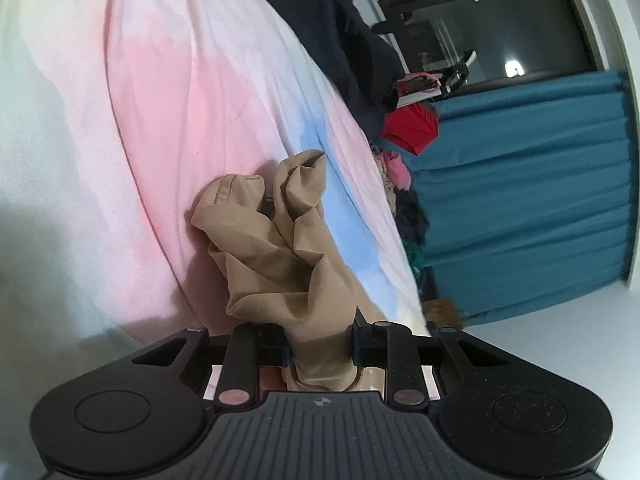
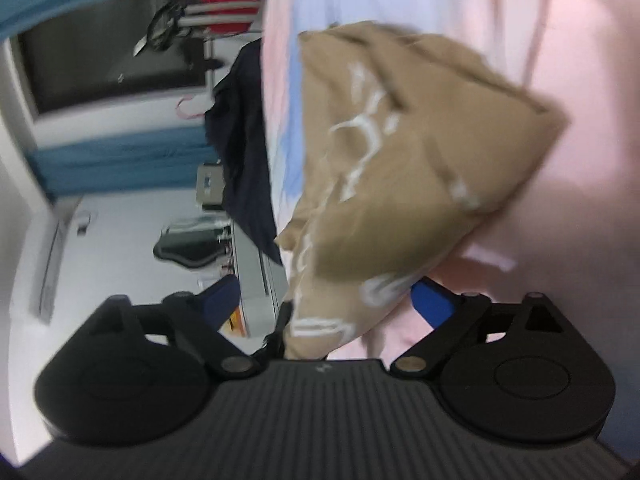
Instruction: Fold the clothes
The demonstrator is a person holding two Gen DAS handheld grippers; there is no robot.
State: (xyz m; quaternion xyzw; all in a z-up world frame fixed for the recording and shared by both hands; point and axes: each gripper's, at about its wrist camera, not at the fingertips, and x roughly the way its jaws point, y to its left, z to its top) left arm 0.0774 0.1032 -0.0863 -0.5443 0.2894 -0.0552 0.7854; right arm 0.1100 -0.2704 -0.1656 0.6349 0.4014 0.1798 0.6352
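A crumpled tan garment [image 1: 276,236] lies on the pastel pink, white and blue bedsheet [image 1: 160,128]. My left gripper [image 1: 322,346] is shut on a bunched end of it, the cloth pinched between the blue pads. In the blurred right wrist view the same tan garment [image 2: 400,168], with white printed marks, hangs in a wide fold over the sheet [image 2: 580,60]. My right gripper [image 2: 328,304] stands open, its blue pads wide apart on either side of the cloth's lower edge and not pressing on it.
A dark navy garment [image 1: 340,28] lies along the far edge of the bed. Beyond it are a red cloth [image 1: 412,128], a heap of mixed clothes [image 1: 400,184], teal curtains [image 1: 528,200] and a dark window [image 1: 492,28]. White floor [image 2: 120,240] shows beside the bed.
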